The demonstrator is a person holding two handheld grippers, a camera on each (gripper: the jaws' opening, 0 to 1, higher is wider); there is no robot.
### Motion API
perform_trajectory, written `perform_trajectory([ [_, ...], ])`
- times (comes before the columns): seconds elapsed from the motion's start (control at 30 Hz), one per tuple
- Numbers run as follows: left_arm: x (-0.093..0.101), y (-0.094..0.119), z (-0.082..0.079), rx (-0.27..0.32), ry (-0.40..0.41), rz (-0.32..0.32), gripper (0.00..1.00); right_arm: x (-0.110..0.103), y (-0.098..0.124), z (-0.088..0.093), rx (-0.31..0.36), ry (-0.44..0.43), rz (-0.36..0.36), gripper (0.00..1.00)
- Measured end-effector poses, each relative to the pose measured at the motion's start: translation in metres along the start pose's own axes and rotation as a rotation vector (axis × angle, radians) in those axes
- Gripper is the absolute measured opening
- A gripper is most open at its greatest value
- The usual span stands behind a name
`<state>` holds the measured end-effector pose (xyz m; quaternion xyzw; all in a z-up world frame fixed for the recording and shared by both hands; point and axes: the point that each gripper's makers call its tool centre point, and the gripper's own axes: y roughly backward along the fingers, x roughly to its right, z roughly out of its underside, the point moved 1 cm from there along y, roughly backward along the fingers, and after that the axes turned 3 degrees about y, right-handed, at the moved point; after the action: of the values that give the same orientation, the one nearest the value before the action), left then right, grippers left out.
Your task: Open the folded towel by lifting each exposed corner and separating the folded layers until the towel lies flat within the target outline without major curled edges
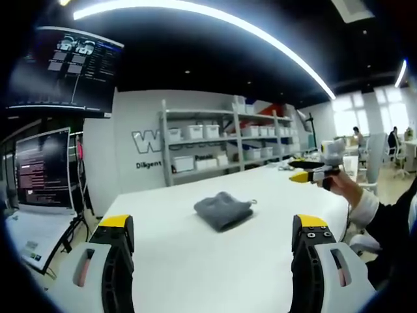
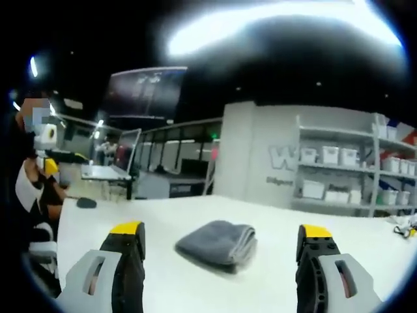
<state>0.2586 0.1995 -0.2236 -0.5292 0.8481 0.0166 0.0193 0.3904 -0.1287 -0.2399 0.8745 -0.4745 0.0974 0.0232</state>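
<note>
One big white table takes up the low half of both views. Behind it, at about 1 o'clock in the left gripper view, stands a tall shelf with white boxes against a pale wall. A dark screen sits at 9 o'clock, and another screen hangs above it. The gray towel lies folded in the middle of the table, with nothing touching it. The left gripper has its jaws wide apart and holds nothing. The right gripper is spread wide too, with the towel lying past its yellow tips.
</note>
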Motion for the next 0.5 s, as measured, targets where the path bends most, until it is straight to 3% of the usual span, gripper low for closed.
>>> perform_trajectory([
  [0.2, 0.0, 0.0, 0.0, -0.002, -0.001, 0.004, 0.99, -0.001, -0.011, -0.004, 0.032, -0.006, -0.021, 0.98],
  [0.5, -0.006, 0.002, -0.002, 0.011, 0.005, -0.012, 0.99, -0.003, -0.028, 0.002, 0.004, 0.029, -0.027, 0.99],
])
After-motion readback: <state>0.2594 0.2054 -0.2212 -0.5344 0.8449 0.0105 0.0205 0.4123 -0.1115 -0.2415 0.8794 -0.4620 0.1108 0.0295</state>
